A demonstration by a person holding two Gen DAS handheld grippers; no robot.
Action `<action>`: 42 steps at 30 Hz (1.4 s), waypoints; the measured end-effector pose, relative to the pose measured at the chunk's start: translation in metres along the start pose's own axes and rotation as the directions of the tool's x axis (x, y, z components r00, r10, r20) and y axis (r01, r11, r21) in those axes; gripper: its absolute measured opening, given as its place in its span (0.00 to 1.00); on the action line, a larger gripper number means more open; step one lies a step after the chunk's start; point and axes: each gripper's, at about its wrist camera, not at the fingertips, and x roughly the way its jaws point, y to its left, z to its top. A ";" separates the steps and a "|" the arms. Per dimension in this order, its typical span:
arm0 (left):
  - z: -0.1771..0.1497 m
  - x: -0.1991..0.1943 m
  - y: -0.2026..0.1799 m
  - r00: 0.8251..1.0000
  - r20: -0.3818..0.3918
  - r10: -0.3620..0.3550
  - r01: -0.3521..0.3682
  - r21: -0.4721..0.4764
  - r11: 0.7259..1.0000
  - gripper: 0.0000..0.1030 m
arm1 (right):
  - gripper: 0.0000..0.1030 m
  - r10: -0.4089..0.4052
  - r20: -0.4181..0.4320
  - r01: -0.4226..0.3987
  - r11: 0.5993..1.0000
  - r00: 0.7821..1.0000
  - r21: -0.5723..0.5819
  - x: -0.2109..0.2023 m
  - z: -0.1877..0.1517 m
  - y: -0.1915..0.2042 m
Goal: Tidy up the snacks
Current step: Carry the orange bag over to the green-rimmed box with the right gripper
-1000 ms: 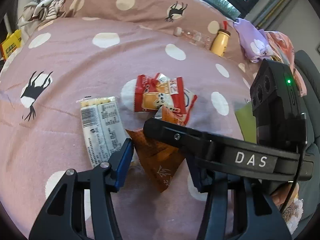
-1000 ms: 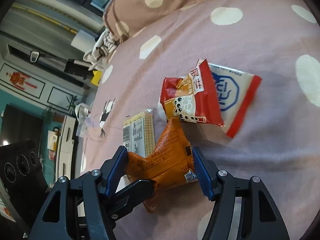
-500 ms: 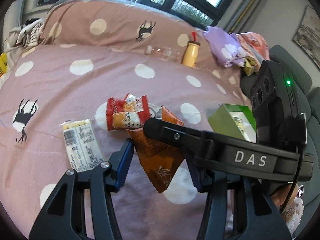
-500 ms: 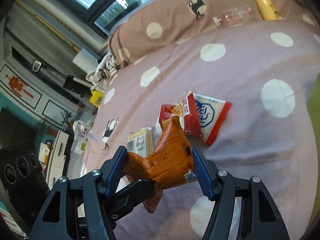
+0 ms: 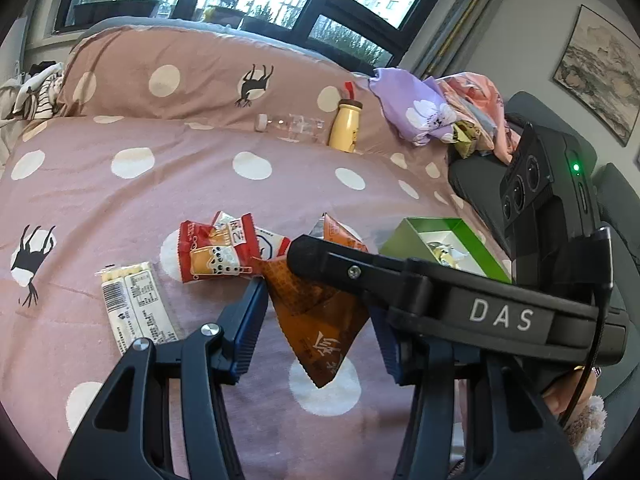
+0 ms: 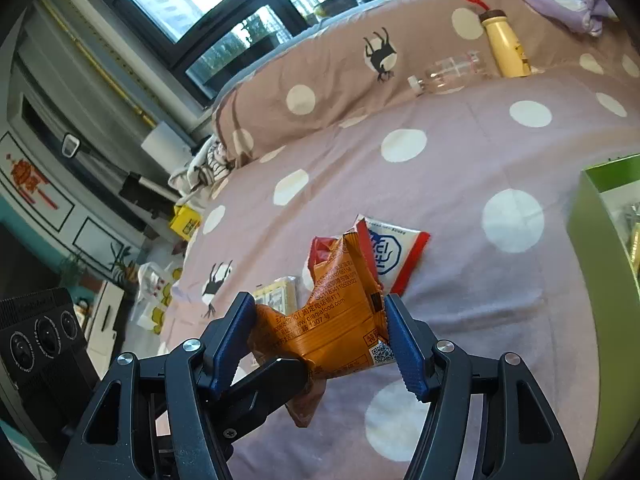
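Note:
My right gripper (image 6: 320,340) is shut on an orange snack packet (image 6: 336,320) and holds it above the pink dotted bedspread. In the left wrist view the same packet (image 5: 316,320) hangs between my left gripper's open jaws (image 5: 316,320), with the right gripper's body crossing in front. A red snack packet (image 5: 218,252) overlaps a red-and-white packet (image 6: 394,250) on the bed. A white wafer pack (image 5: 136,304) lies to their left. A green box (image 5: 444,240) with wrapped snacks inside sits at the right; its wall also shows in the right wrist view (image 6: 600,248).
A yellow bottle (image 5: 346,124) and a clear plastic bottle (image 5: 292,124) lie against the dotted pillow (image 5: 200,76) at the back. Purple and pink cloths (image 5: 432,116) are heaped at the back right. A grey chair (image 5: 616,200) stands right of the bed.
Both grippers have risen and pulled back from the bed with the orange packet, so the snacks look smaller. The green box has come into view at the right.

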 end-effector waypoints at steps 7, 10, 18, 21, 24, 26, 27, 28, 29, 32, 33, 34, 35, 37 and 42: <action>0.000 -0.005 -0.010 0.999 0.032 -0.035 0.034 0.031 0.999 0.50 | 0.66 -0.015 0.052 0.015 1.000 0.999 0.009 -0.016 -0.004 0.000; 0.000 -0.005 -0.013 0.998 0.037 -0.045 0.044 0.041 0.998 0.50 | 0.66 -0.018 0.074 0.016 1.000 0.997 0.016 -0.023 -0.007 -0.002; 0.000 -0.008 -0.020 0.995 0.067 -0.075 0.072 0.046 0.996 0.49 | 0.66 -0.041 0.103 0.042 0.999 0.994 0.001 -0.035 -0.006 0.001; 0.001 -0.008 -0.026 0.995 0.071 -0.074 0.070 0.053 0.996 0.49 | 0.66 -0.039 0.109 0.039 0.999 0.993 0.003 -0.038 -0.005 -0.001; 0.004 -0.005 -0.032 0.993 0.071 -0.089 0.085 0.063 0.994 0.49 | 0.66 -0.043 0.122 0.042 0.999 0.992 0.006 -0.044 -0.003 -0.005; 0.007 -0.001 -0.039 0.993 0.066 -0.103 0.098 0.075 0.992 0.48 | 0.66 -0.056 0.133 0.055 0.998 0.990 0.011 -0.050 0.000 -0.009; 0.009 0.001 -0.043 0.992 0.061 -0.107 0.102 0.088 0.991 0.49 | 0.66 -0.061 0.141 0.059 0.998 0.988 0.015 -0.054 0.001 -0.012; 0.011 0.003 -0.049 0.992 0.059 -0.110 0.104 0.103 0.989 0.49 | 0.66 -0.062 0.152 0.059 0.998 0.986 0.024 -0.058 0.002 -0.016; 0.013 0.005 -0.055 0.992 0.058 -0.112 0.105 0.113 0.988 0.49 | 0.66 -0.060 0.162 0.055 0.998 0.985 0.035 -0.061 0.003 -0.020; 0.015 0.010 -0.064 0.991 0.051 -0.124 0.117 0.125 0.985 0.49 | 0.66 -0.066 0.177 0.057 0.997 0.982 0.058 -0.070 0.004 -0.030; 0.016 0.011 -0.068 0.991 0.048 -0.127 0.120 0.130 0.984 0.49 | 0.66 -0.070 0.182 0.059 0.996 0.981 0.065 -0.073 0.005 -0.033; 0.017 0.013 -0.071 0.991 0.044 -0.130 0.123 0.135 0.983 0.49 | 0.66 -0.072 0.186 0.059 0.996 0.980 0.072 -0.076 0.005 -0.035; 0.018 0.013 -0.073 0.990 0.042 -0.132 0.125 0.138 0.982 0.49 | 0.66 -0.073 0.189 0.059 0.995 0.979 0.079 -0.078 0.005 -0.038; 0.019 0.016 -0.080 0.989 0.035 -0.141 0.134 0.149 0.980 0.49 | 0.66 -0.076 0.197 0.059 0.994 0.977 0.091 -0.083 0.005 -0.041; 0.023 0.021 -0.097 0.988 0.024 -0.153 0.146 0.185 0.972 0.49 | 0.66 -0.086 0.228 0.058 0.990 0.970 0.126 -0.098 0.005 -0.052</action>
